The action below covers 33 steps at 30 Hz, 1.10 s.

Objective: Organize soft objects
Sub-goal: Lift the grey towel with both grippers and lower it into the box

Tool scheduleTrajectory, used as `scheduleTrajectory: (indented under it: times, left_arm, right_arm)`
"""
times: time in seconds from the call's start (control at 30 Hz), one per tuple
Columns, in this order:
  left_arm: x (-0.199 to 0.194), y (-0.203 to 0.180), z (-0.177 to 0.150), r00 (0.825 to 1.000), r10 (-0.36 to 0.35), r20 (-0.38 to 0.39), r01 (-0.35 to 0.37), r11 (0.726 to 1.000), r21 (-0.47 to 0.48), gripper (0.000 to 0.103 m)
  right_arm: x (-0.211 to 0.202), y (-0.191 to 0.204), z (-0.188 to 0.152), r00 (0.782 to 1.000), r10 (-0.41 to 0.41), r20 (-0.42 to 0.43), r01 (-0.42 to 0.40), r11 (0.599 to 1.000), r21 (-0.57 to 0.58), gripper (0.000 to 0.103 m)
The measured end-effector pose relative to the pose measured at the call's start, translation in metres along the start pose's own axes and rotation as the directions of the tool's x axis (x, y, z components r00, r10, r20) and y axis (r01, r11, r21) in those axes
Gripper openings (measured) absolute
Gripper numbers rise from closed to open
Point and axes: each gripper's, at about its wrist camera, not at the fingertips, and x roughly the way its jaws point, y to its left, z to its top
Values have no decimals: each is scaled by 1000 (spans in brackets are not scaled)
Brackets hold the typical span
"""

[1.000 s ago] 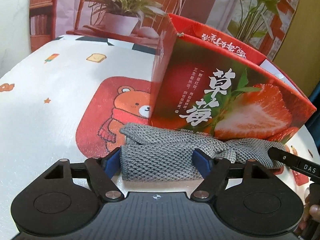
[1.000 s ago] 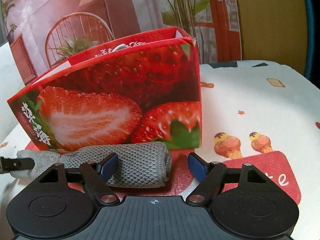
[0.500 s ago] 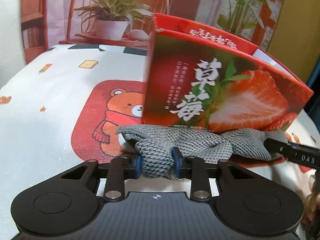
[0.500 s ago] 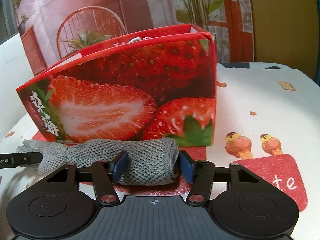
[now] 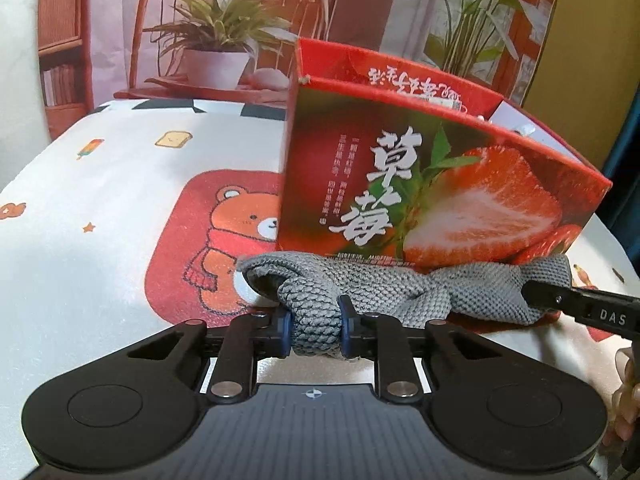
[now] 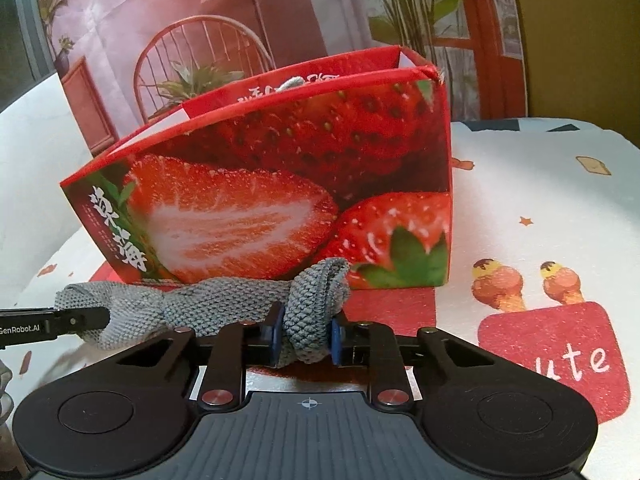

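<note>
A rolled grey knitted cloth [image 5: 384, 292] lies on the table against the front of a red strawberry box [image 5: 440, 184]. My left gripper [image 5: 315, 330] is closing on the cloth's left end, its blue pads pressing the bunched fabric. In the right wrist view my right gripper [image 6: 304, 336] is closing on the same cloth [image 6: 224, 300] at its right end, squeezing it into a loop. Each wrist view also shows the other gripper's black finger at the far end of the cloth: the right one's [image 5: 580, 308], the left one's [image 6: 80, 318]. The box [image 6: 280, 168] stands open at the top.
A white tablecloth [image 5: 120, 208] with a red bear patch [image 5: 224, 248] and ice-cream prints [image 6: 520, 284] covers the table. A backdrop with a chair and plants [image 5: 216, 32] hangs behind. Something pale grey [image 6: 292, 83] peeks out of the box. A person's hand [image 5: 628, 392] shows at the right edge.
Both grippers have gone from wide open around the cloth to pinched on its two ends. The roll has bunched up and narrowed at each grip.
</note>
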Motion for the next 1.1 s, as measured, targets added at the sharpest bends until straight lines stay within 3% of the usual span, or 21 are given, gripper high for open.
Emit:
scheduleTrajectory:
  times: [0.63, 1.1]
  left_arm:
    - [-58, -11, 20, 989, -47, 143, 40, 998, 52, 22]
    - [-97, -21, 54, 955, -97, 281, 71, 992, 103, 22]
  right_arm:
    - [-58, 22, 23, 989, 89, 116, -80, 994, -81, 19]
    - [-95, 27, 63, 962, 136, 237, -111, 987, -113, 19]
